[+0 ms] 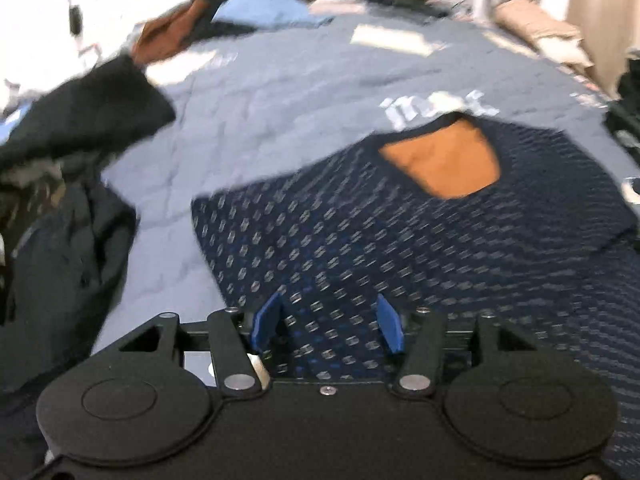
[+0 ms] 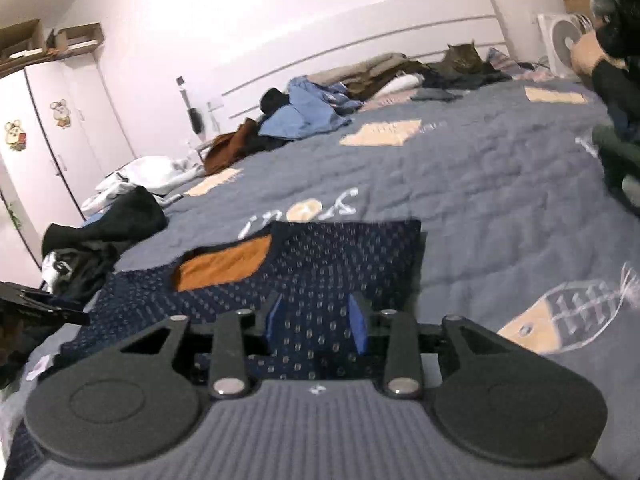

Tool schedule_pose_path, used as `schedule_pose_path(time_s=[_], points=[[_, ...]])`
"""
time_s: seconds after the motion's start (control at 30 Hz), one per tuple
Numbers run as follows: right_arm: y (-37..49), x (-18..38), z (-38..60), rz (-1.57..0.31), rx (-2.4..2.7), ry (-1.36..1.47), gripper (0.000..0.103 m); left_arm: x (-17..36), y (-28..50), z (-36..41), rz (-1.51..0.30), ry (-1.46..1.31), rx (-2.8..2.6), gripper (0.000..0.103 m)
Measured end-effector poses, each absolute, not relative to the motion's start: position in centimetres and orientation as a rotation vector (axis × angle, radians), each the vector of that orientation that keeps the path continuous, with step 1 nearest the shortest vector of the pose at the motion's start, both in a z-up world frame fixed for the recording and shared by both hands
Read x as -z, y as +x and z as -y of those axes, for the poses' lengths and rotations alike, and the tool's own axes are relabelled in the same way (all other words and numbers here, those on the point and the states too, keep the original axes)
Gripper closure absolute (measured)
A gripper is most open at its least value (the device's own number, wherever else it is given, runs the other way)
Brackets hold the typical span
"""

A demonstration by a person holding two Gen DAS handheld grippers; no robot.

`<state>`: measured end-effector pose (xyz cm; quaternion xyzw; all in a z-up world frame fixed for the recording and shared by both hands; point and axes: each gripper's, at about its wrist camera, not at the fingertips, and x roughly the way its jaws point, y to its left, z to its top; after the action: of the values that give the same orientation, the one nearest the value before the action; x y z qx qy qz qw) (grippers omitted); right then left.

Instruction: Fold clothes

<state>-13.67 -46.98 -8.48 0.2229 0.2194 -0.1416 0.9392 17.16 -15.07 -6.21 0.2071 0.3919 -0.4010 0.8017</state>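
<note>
While angled down over patterned shirt (image 1: 360, 240), both hand-held grippers (image 1: 327, 322) (image 2: 316, 326) released.

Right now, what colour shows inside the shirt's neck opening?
Orange lining inside the navy patterned shirt; clearest in the left wrist view.

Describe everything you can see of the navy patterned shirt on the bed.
The navy patterned shirt is dark blue knit-looking fabric covered in rows of small pale marks. Its neck opening shows an orange lining. It lies flat on the grey-blue quilt, neckline toward the quilt's white lettering. Both sets of tongs, left and right, are above its near part, open, gripping nothing.
</note>
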Motion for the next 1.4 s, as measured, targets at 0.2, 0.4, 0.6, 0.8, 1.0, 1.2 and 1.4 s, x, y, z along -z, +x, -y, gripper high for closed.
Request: schedule_pose_path(time_s=[0.2, 0.4, 0.6, 0.8, 1.0, 1.2, 1.4], points=[[-12.0, 10.8, 46.2, -0.597, 0.302, 0.398, 0.068, 5.9, 17.4, 14.3, -0.768, 0.387, 0.887, 0.094], [-11.6, 11.2, 45.2, -0.640, 0.296, 0.306, 0.067, 5.5, 18.0, 15.8, -0.744, 0.431, 0.816, 0.088], [-11.5, 11.0, 45.3, -0.650, 0.293, 0.313, 0.066, 4.9, 17.6, 15.0, -0.778, 0.406, 0.748, 0.071], [-11.2, 10.9, 45.6, -0.648, 0.300, 0.334, 0.066, 3.2, 11.7, 15.5, -0.676, 0.471, 0.911, 0.061], [-11.2, 11.0, 45.4, -0.652, 0.306, 0.333, 0.066, 6.0, 4.6, 21.1, -0.521, 0.731, 1.074, 0.059], [-11.2, 11.0, 45.6, -0.654, 0.301, 0.341, 0.065, 8.9, 2.4, 25.1, -0.447, 0.902, 1.147, 0.070], [-11.2, 11.0, 45.8, -0.655, 0.296, 0.347, 0.065, 8.9, 4.0, 25.8, -0.513, 0.861, 1.167, 0.073]])
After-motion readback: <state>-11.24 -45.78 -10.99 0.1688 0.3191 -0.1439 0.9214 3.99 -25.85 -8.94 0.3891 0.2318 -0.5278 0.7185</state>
